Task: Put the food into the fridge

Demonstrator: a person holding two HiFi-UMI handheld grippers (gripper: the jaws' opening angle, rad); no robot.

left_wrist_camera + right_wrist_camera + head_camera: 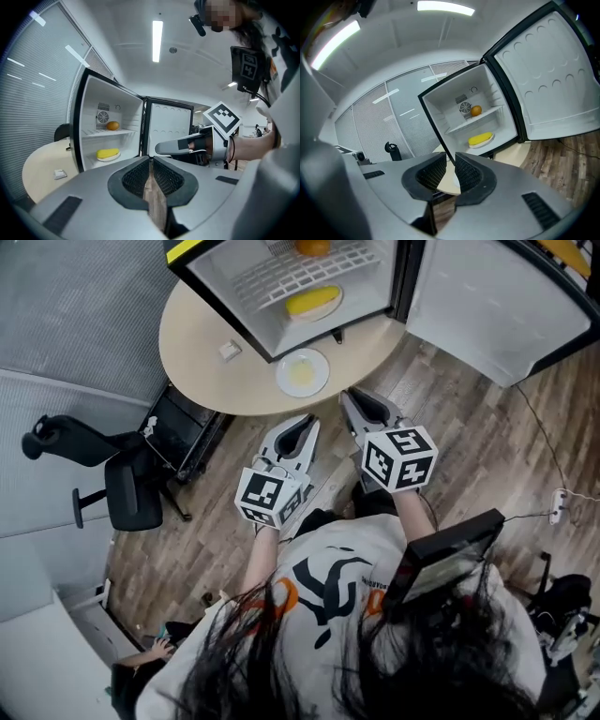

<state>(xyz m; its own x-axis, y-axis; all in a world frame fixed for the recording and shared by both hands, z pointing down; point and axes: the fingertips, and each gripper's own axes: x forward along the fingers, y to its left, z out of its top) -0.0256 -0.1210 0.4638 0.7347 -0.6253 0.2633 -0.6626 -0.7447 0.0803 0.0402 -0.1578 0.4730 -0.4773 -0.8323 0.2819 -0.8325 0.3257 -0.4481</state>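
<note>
A small fridge stands open on a round table. Inside it, an orange rests on the wire shelf and a yellow food lies on a plate on the fridge floor. The orange and the yellow food also show in the right gripper view. An empty white plate sits on the table before the fridge. My left gripper and right gripper hang side by side over the floor at the table's near edge. Both are shut with nothing in them.
The fridge door swings out to the right over the wooden floor. A small white object lies on the table to the left. A black office chair stands at the left, and a cable runs across the floor at the right.
</note>
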